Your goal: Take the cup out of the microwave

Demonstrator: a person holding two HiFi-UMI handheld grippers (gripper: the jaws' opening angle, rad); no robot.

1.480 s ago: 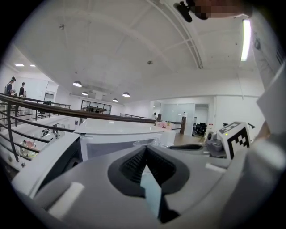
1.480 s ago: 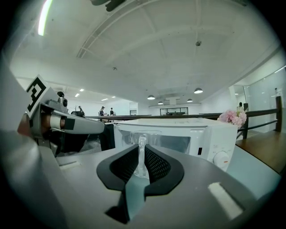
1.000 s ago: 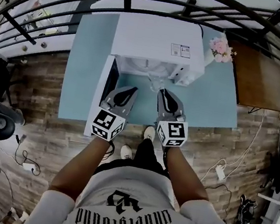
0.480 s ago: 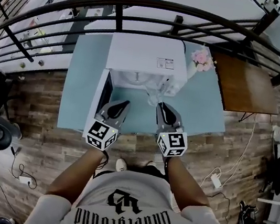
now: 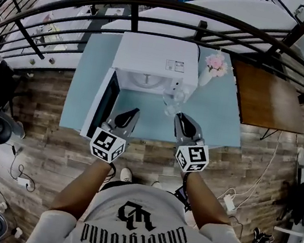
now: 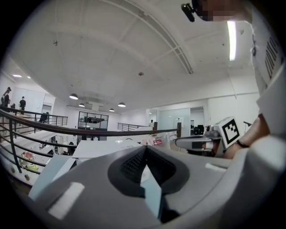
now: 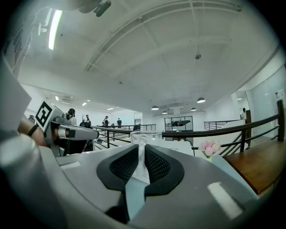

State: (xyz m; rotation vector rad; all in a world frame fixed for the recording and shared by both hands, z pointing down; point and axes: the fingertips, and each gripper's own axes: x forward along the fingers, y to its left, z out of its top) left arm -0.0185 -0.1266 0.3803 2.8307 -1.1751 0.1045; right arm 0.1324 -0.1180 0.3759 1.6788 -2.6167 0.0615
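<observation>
The white microwave (image 5: pixel 151 54) stands on the pale blue table (image 5: pixel 215 120) with its door (image 5: pixel 104 103) swung open to the left. A clear glass cup (image 5: pixel 173 99) hangs just in front of the oven's mouth, over the table. My right gripper (image 5: pixel 179 117) is shut on it; in the right gripper view the cup's glass (image 7: pixel 142 134) stands pinched between the black pads. My left gripper (image 5: pixel 134 112) is level beside the open door, shut and holding nothing; its pads meet at the tip (image 6: pixel 145 150).
A vase of pink flowers (image 5: pixel 214 65) stands to the right of the microwave. A brown wooden table (image 5: pixel 271 97) adjoins on the right. A dark railing (image 5: pixel 159 7) curves behind the table. Cables and a power strip (image 5: pixel 228 201) lie on the wooden floor.
Both grippers have drawn back from the microwave toward the person and risen a little. The cup came away from the oven's mouth in the right gripper.
</observation>
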